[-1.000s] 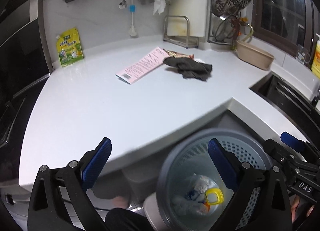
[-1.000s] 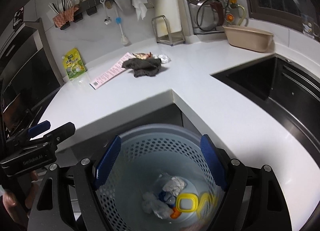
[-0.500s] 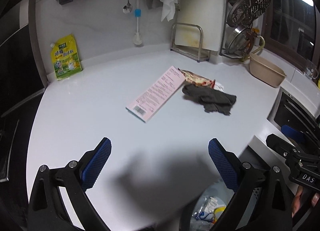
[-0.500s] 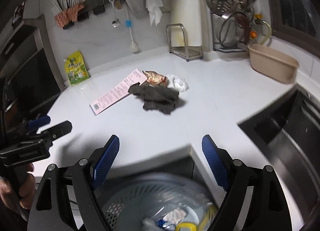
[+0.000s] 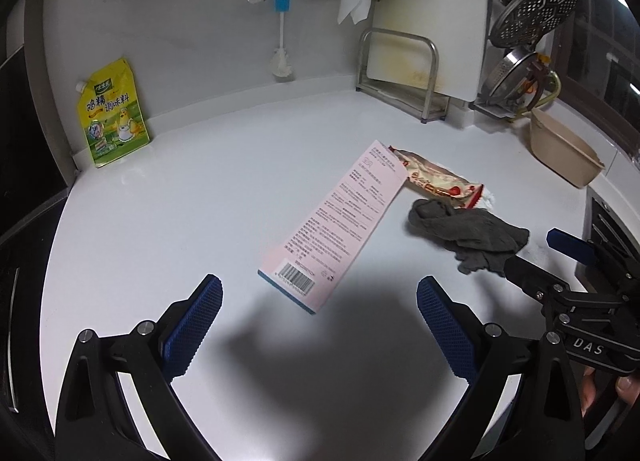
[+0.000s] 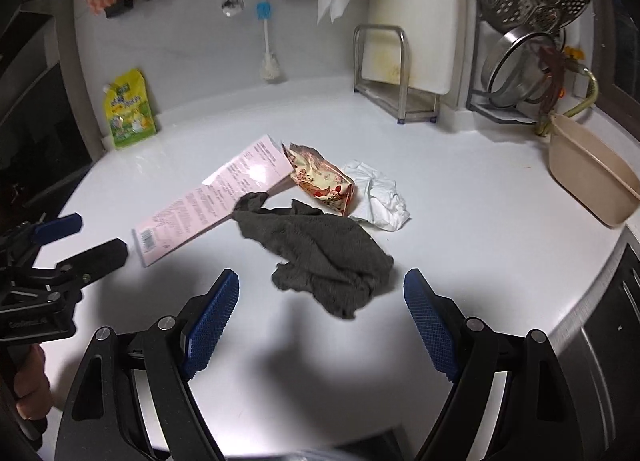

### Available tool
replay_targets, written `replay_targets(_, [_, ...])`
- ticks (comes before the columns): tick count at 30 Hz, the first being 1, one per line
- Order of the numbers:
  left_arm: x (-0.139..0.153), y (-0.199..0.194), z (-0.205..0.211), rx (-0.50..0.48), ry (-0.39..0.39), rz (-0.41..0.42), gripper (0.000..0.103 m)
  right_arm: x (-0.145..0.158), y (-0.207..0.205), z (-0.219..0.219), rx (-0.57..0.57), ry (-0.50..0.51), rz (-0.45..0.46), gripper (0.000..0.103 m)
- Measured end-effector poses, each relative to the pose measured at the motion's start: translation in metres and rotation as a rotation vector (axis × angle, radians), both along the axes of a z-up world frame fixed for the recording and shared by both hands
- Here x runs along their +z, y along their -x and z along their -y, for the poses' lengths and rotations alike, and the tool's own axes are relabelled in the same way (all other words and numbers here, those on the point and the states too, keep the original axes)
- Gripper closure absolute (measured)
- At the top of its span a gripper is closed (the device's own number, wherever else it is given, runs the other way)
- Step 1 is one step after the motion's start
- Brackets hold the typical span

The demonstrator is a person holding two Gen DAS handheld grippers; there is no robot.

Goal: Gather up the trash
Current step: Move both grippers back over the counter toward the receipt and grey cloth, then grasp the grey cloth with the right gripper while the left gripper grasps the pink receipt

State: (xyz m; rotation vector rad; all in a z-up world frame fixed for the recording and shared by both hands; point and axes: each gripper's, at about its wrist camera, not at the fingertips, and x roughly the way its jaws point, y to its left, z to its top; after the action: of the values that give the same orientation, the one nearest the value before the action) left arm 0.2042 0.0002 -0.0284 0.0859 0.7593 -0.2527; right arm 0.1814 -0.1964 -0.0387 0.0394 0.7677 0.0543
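On the white counter lie a pink flat box (image 5: 340, 221) (image 6: 212, 201), a dark grey rag (image 5: 468, 237) (image 6: 320, 257), a red and cream snack wrapper (image 5: 436, 181) (image 6: 320, 177) and a crumpled white tissue (image 6: 380, 197). My left gripper (image 5: 320, 325) is open and empty, just short of the box's barcode end. My right gripper (image 6: 320, 321) is open and empty, just short of the rag; it also shows at the right of the left wrist view (image 5: 576, 269). The left gripper shows at the left of the right wrist view (image 6: 60, 257).
A yellow seasoning pouch (image 5: 112, 113) leans on the back wall. A metal rack with a cutting board (image 5: 404, 73), a strainer rack (image 5: 528, 41) and a beige basin (image 5: 564, 153) stand at the back right. The sink edge (image 6: 624, 301) is at the right.
Both grippers have moved up from over the trash bin and forward over the counter toward the trash. The bin has dropped out of view. Both stay open.
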Motion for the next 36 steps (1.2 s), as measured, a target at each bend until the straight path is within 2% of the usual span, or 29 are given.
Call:
replay_targets(7, [-0.008, -0.021, 0.002, -0.015, -0.032, -0.034, 0.007, -0.015, -0.034, -0.008, -0.015, 0.036, -0.064, 0.022])
replay_targets(14, [-0.011, -0.032, 0.003, -0.025, -0.049, -0.035, 0.007, -0.023, -0.051, -0.007, -0.02, 0.003, -0.085, 0.024])
replay_targets(18, [-0.014, -0.036, 0.004, -0.032, -0.037, -0.053, 0.007, -0.026, -0.051, -0.012, 0.009, 0.001, -0.086, 0.041])
replay_targets(22, [-0.016, -0.039, 0.008, -0.045, -0.038, -0.061, 0.007, -0.025, -0.046, -0.01, 0.018, -0.013, -0.072, 0.052])
replay_targets(28, [-0.018, -0.053, 0.016, -0.058, -0.046, -0.089, 0.007, -0.02, -0.039, 0.012, -0.025, -0.088, -0.068, 0.06])
replay_targets(36, [-0.031, -0.075, 0.026, -0.059, -0.08, -0.123, 0.007, -0.019, -0.027, 0.04, -0.05, -0.185, -0.072, 0.066])
